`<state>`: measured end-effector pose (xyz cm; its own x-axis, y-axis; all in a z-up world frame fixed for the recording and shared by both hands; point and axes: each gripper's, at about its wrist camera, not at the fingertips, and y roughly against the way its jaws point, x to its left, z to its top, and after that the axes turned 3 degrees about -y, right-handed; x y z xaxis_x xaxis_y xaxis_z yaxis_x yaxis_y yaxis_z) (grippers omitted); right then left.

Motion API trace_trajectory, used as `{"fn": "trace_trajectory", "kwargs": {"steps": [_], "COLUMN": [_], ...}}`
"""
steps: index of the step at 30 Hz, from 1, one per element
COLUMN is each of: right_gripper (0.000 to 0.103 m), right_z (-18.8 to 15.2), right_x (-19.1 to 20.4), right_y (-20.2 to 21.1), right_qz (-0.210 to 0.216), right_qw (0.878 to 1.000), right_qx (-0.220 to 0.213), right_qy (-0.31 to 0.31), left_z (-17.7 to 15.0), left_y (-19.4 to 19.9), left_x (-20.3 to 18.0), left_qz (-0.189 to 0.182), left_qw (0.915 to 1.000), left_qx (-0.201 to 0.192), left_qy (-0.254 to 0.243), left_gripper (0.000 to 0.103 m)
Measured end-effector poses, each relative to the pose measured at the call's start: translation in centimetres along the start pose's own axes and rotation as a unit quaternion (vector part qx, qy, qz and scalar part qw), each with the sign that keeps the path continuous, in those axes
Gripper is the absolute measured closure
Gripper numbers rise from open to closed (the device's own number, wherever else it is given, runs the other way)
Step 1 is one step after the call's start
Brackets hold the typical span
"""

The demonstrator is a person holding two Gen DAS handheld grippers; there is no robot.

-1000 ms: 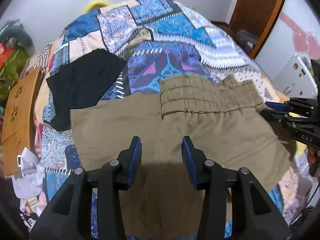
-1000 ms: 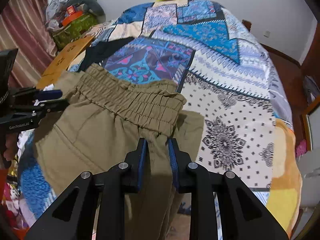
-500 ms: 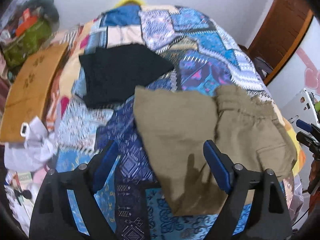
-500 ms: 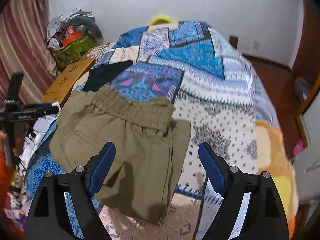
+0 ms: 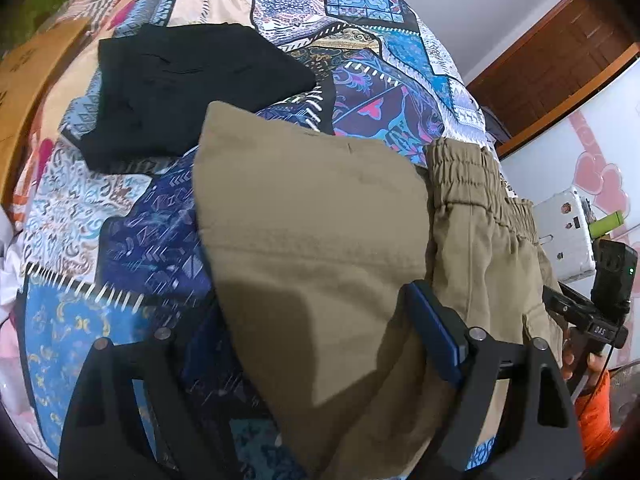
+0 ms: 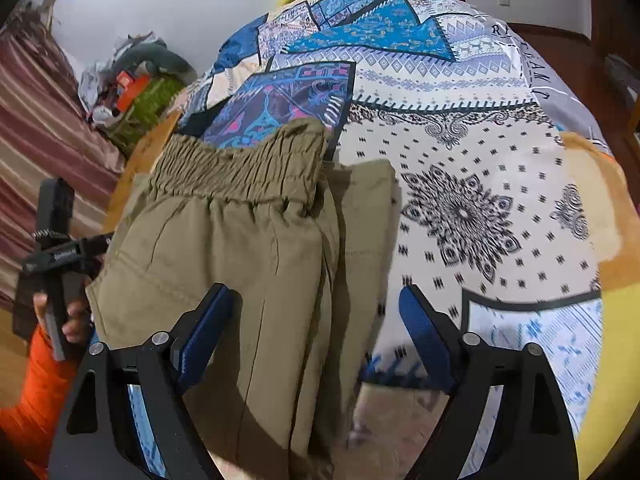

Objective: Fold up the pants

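Khaki pants (image 5: 320, 216) with an elastic waistband (image 6: 240, 168) lie folded on the patterned bedspread (image 5: 360, 12). My left gripper (image 5: 316, 340) hangs open just above the pants' left part. The cloth shows between its blue pads (image 5: 436, 336), which stand clear of it. Over the pants' right edge, below the waistband, my right gripper (image 6: 314, 332) is open too and holds nothing. Each gripper shows in the other's view, the right gripper (image 5: 592, 312) at the far right and the left gripper (image 6: 56, 256) at the far left, both in hands with orange sleeves.
A folded black garment (image 5: 180, 88) lies on the bed beyond the pants. A wooden board (image 5: 24, 80) leans at the bed's left side, with clutter (image 6: 136, 80) and a striped curtain (image 6: 32, 120) behind. A white device (image 5: 564, 232) stands off the right edge.
Both grippers went from nearly shut on the khaki cloth to wide open and let it go. The pants now lie folded on the bed, and both grippers have sunk closer to them.
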<state>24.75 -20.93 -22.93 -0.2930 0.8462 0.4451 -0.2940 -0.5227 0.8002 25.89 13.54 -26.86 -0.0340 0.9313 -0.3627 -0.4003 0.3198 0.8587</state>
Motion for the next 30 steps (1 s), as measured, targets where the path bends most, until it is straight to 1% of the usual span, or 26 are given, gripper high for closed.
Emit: {"fn": "trace_trajectory", "kwargs": {"steps": [2, 3, 4, 5, 6, 7, 9, 10, 11, 12, 13, 14, 15, 16, 18, 21, 25, 30], "right_gripper": [0.022, 0.028, 0.031, 0.033, 0.040, 0.044, 0.053, 0.056, 0.061, 0.067, 0.069, 0.074, 0.078, 0.080, 0.086, 0.089, 0.091, 0.091], "right_z": [0.3, 0.5, 0.6, 0.7, 0.7, 0.7, 0.8, 0.8, 0.8, 0.8, 0.8, 0.8, 0.7, 0.7, 0.7, 0.8, 0.8, 1.6], "right_x": [-0.1, 0.0, 0.2, 0.3, 0.6, 0.7, 1.0, 1.0, 1.0, 1.1, 1.2, 1.4, 1.8, 2.1, 2.7, 3.4, 4.7, 6.5], "right_y": [-0.2, -0.4, -0.5, -0.5, -0.4, -0.4, -0.3, -0.2, -0.2, -0.1, 0.0, 0.1, 0.2, 0.3, 0.4, 0.9, 1.5, 2.7], "right_qz": [0.008, 0.011, 0.011, 0.006, 0.003, 0.002, -0.008, -0.012, -0.014, -0.015, -0.015, -0.017, -0.022, -0.026, -0.033, -0.033, -0.037, -0.040], "right_qw": [1.000, 1.000, 1.000, 1.000, 1.000, 1.000, 1.000, 1.000, 1.000, 1.000, 0.999, 0.999, 0.999, 0.998, 0.997, 0.996, 0.993, 0.990], "right_qx": [-0.003, -0.005, -0.005, -0.004, -0.003, -0.005, -0.009, -0.012, -0.015, -0.016, -0.019, -0.021, -0.023, -0.025, -0.027, -0.034, -0.045, -0.063], "right_qy": [-0.001, 0.000, 0.002, 0.004, 0.008, 0.011, 0.015, 0.017, 0.020, 0.022, 0.025, 0.029, 0.041, 0.048, 0.063, 0.077, 0.098, 0.123], "left_z": [0.3, 0.3, 0.4, 0.4, 0.4, 0.4, 0.4, 0.4, 0.4, 0.3, 0.3, 0.2, 0.2, 0.2, 0.3, 0.4, 0.5, 1.1], "left_y": [-0.1, -0.2, -0.1, -0.1, 0.0, 0.2, 0.4, 0.4, 0.5, 0.6, 0.8, 0.9, 1.0, 1.1, 1.5, 2.4, 3.7, 5.6], "left_x": [-0.4, -0.6, -0.7, -0.8, -1.0, -1.3, -1.9, -2.2, -2.6, -3.0, -3.4, -3.7, -4.2, -4.3, -4.6, -5.0, -6.4, -7.5], "left_qz": [0.003, 0.007, 0.009, 0.010, 0.010, 0.011, 0.014, 0.019, 0.024, 0.032, 0.043, 0.054, 0.072, 0.080, 0.099, 0.116, 0.140, 0.150], "left_qw": [1.0000, 0.9999, 0.9999, 0.9998, 0.9997, 0.9994, 0.9989, 0.9984, 0.9979, 0.9972, 0.9962, 0.9951, 0.9932, 0.9922, 0.9898, 0.9875, 0.9814, 0.9772], "left_qx": [-0.004, -0.005, -0.007, -0.011, -0.015, -0.019, -0.027, -0.032, -0.034, -0.038, -0.042, -0.045, -0.050, -0.052, -0.060, -0.075, -0.095, -0.111], "left_qy": [-0.006, -0.010, -0.012, -0.014, -0.019, -0.026, -0.036, -0.043, -0.049, -0.056, -0.064, -0.071, -0.078, -0.080, -0.082, -0.075, -0.092, -0.101], "left_gripper": [0.016, 0.017, 0.018, 0.022, 0.028, 0.031, 0.045, 0.048, 0.055, 0.060, 0.063, 0.070, 0.075, 0.078, 0.090, 0.093, 0.094, 0.095]}}
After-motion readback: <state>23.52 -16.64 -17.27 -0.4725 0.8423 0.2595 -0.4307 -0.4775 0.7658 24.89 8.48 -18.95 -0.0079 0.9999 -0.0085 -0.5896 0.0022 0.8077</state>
